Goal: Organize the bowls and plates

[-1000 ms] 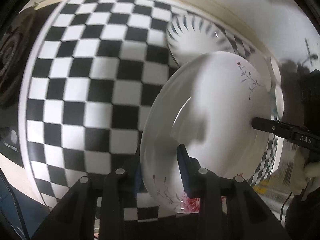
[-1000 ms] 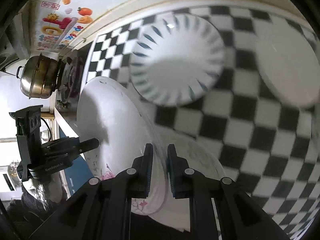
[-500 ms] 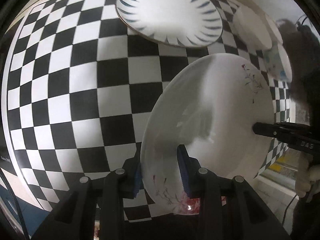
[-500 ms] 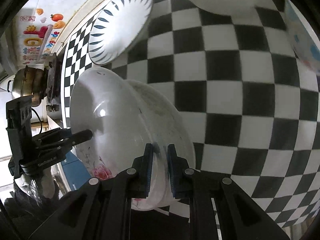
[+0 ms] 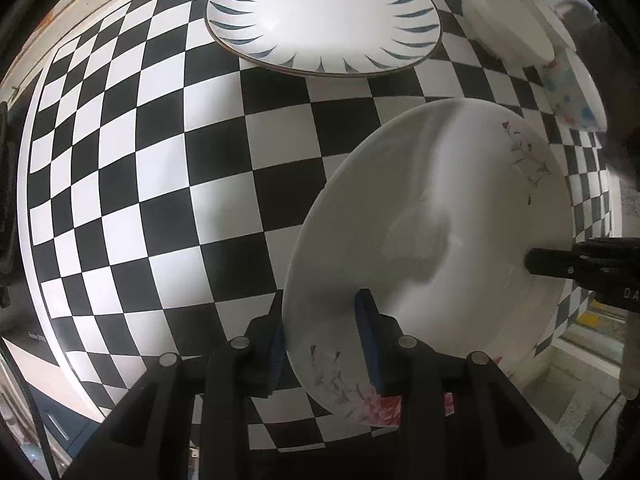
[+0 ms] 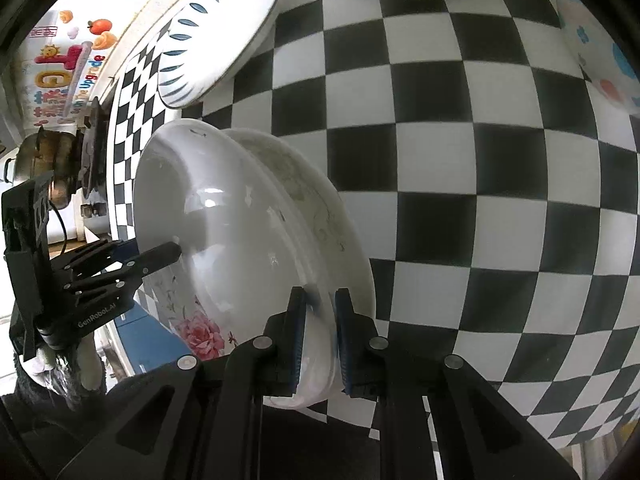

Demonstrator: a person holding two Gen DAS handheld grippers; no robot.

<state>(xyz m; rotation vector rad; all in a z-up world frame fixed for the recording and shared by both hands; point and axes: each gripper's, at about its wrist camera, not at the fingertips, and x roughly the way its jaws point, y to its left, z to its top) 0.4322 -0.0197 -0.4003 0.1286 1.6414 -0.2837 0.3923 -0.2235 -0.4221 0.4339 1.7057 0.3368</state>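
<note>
A white deep plate with pink flowers [image 5: 432,240] is held tilted over the black-and-white checkered cloth [image 5: 160,184], gripped at two opposite rims. My left gripper [image 5: 320,332] is shut on its near rim, one blue pad inside and one outside. My right gripper [image 6: 320,332] is shut on the other rim of the same plate [image 6: 240,220]. In the left wrist view, the right gripper [image 5: 560,266] reaches in from the right edge. In the right wrist view, the left gripper [image 6: 160,254] shows at the left. Whether the plate touches the cloth I cannot tell.
A plate with blue petal marks [image 5: 324,16] lies on the cloth beyond. A plain white dish [image 5: 508,28] and a bowl with coloured dots [image 5: 572,92] sit to its right. A metal pot [image 6: 36,164] stands on a stove past the table's end.
Both grippers carried the flowered plate across and lower over the cloth, and the blue-petal plate slid toward the top of both views. In the last half second almost nothing moved.
</note>
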